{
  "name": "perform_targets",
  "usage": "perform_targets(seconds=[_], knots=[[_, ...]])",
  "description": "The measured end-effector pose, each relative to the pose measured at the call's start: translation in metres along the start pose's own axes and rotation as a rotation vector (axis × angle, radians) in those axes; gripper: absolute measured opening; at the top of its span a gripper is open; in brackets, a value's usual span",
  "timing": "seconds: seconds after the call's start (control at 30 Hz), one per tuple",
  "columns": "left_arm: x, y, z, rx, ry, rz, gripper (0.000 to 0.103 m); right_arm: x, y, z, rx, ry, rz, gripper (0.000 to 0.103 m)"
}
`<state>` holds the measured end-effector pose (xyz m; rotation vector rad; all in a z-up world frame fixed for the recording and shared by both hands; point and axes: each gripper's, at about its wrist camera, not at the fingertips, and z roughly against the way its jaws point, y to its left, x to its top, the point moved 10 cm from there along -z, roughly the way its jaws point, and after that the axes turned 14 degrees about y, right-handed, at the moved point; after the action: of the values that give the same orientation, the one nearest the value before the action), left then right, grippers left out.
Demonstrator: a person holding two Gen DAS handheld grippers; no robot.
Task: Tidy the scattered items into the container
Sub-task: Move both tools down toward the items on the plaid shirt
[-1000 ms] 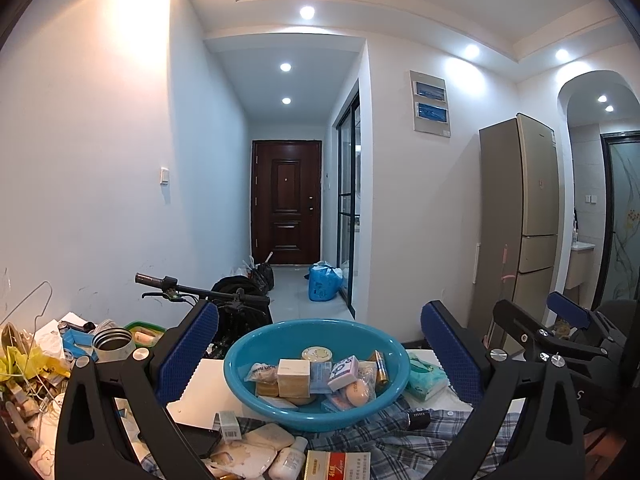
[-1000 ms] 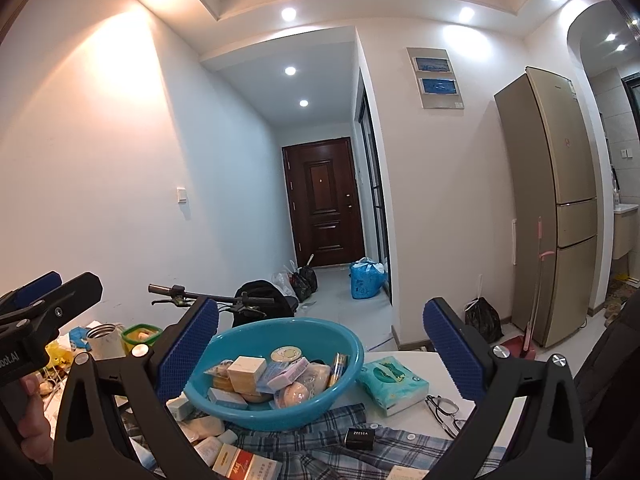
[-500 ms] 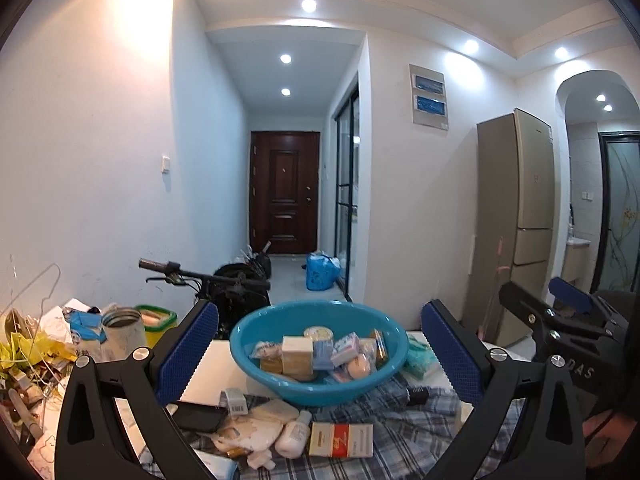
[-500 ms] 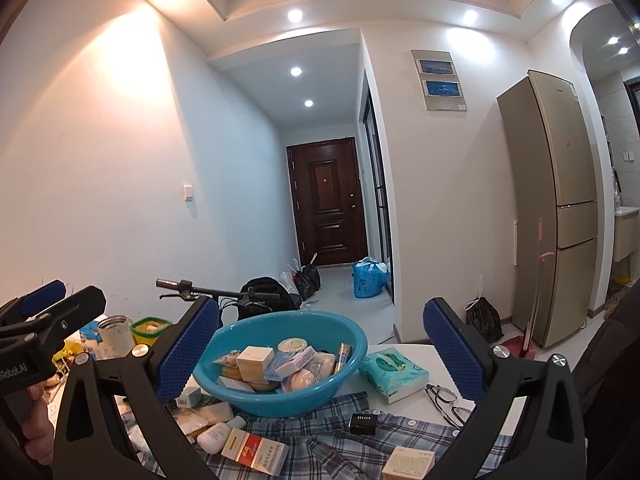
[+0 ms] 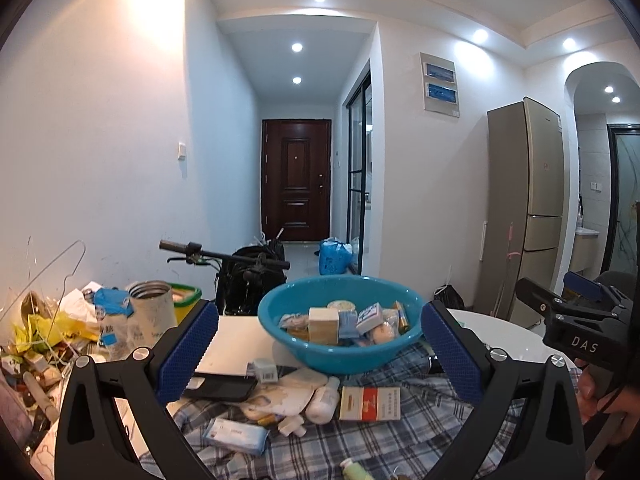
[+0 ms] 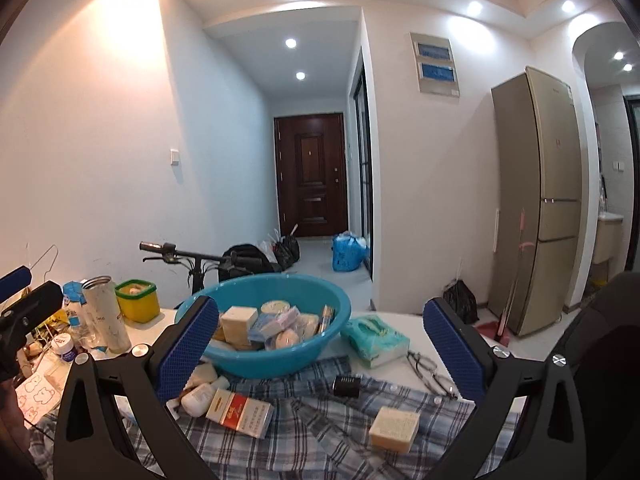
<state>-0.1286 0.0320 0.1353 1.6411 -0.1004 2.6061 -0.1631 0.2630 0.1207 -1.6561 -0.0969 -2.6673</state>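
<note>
Both jaws gape wide and empty; left gripper [image 5: 318, 344] and right gripper [image 6: 320, 340] frame the blue basin [image 6: 256, 360], cream box [image 6: 394, 426] nearer than it.

Brown door [image 5: 296, 178] down hallway; fridge [image 6: 538, 200] right.

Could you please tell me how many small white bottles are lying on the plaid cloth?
1 visible: the white bottle lies just before the blue basin, beside the red-and-white box. Others may be hidden.

Left gripper [image 5: 318, 350] open, blue basin [image 5: 340, 354] seemingly half-full ahead
</note>
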Motion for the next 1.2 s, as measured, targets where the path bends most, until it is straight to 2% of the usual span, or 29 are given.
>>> perform_targets(seconds=[0.23, 0.5, 0.67, 1.2], knots=[[-0.018, 0.016, 0.012, -0.002, 0.001, 0.022, 0.103, -0.021, 0.001, 0.008, -0.003, 0.025, -0.002, 0.102], [-0.042, 0.017, 0.021, 0.013, 0.007, 0.017, 0.103, -0.042, 0.007, 0.013, 0.005, 0.045, -0.002, 0.102], [-0.062, 0.018, 0.017, 0.0, 0.051, 0.026, 0.103, -0.052, 0.008, 0.012, 0.008, 0.062, -0.014, 0.102], [-0.125, 0.035, -0.009, 0.027, 0.21, 0.084, 0.103, -0.096, 0.013, -0.003, 0.009, 0.163, -0.011, 0.102]])
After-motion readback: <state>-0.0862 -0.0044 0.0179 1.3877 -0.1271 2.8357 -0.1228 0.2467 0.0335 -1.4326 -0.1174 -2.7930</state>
